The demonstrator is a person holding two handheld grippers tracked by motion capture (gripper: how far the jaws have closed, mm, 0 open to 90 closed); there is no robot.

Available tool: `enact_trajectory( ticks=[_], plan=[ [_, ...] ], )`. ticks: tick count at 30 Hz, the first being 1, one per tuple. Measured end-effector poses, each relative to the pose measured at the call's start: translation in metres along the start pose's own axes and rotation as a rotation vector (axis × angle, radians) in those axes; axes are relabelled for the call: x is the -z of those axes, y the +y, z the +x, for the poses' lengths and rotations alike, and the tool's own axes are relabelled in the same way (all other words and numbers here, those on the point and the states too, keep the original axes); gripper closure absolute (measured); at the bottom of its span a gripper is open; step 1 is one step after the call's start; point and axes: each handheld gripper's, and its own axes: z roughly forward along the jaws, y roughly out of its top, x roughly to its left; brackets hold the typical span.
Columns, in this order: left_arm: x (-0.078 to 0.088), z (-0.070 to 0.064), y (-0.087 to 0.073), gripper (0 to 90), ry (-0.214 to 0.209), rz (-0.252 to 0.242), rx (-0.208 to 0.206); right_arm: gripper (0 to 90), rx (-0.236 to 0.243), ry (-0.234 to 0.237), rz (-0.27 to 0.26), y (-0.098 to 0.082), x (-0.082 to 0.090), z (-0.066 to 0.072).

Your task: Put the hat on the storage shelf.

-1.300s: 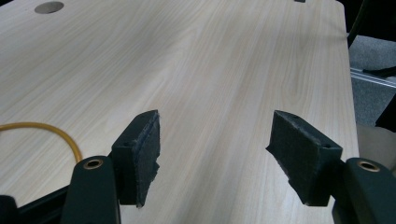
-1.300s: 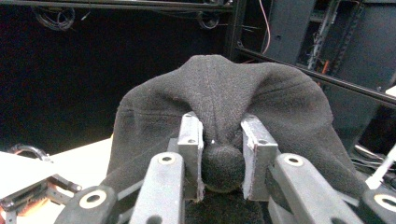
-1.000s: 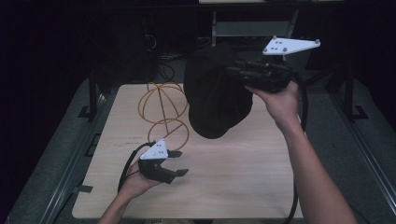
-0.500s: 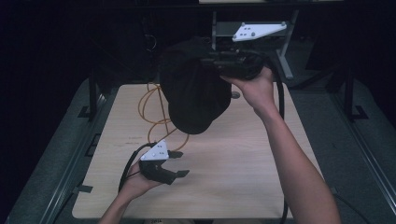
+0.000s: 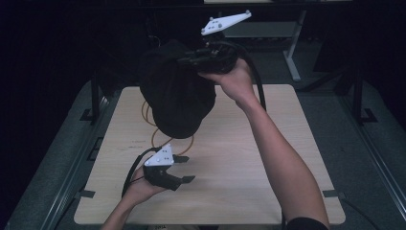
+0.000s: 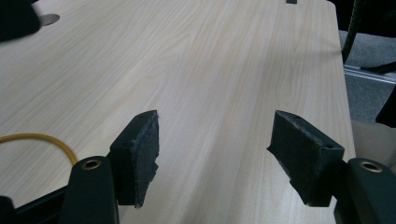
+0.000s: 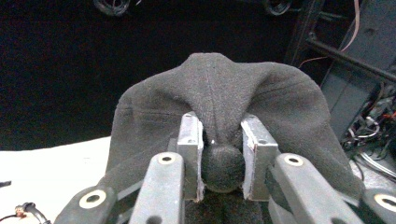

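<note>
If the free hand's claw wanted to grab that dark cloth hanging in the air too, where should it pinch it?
Probably the bottom edge of the black cloth, coming up from underneath. The right gripper already pinches a bunched fold at its top, so the rest hangs loose above the table. The left gripper sits open just below it.

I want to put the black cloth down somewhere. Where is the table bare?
The table is bare on the right, between the raised forearm and the right edge. It is crowded at back left: the yellow cable loops under the black cloth, near the left gripper.
</note>
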Motion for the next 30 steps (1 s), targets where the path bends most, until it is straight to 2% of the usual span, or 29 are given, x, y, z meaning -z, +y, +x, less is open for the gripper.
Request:
enact_trajectory(
  ticks=[3,12,17,30],
  plan=[
    [0.000,0.000,0.000,32.4,-0.002,0.010,-0.006,72.4,-0.006,0.028,0.021,0.002,-0.014,-0.002],
    [-0.001,-0.001,-0.001,32.4,-0.009,0.022,-0.014,72.3,-0.044,0.054,0.075,0.004,-0.047,-0.011],
    [0.003,0.002,0.000,32.4,0.002,-0.002,-0.005,72.2,-0.065,0.061,0.100,0.004,-0.060,-0.014],
    [0.001,-0.001,0.001,32.4,-0.010,0.002,-0.022,71.9,-0.126,0.066,0.143,-0.001,-0.092,-0.022]
  ],
)
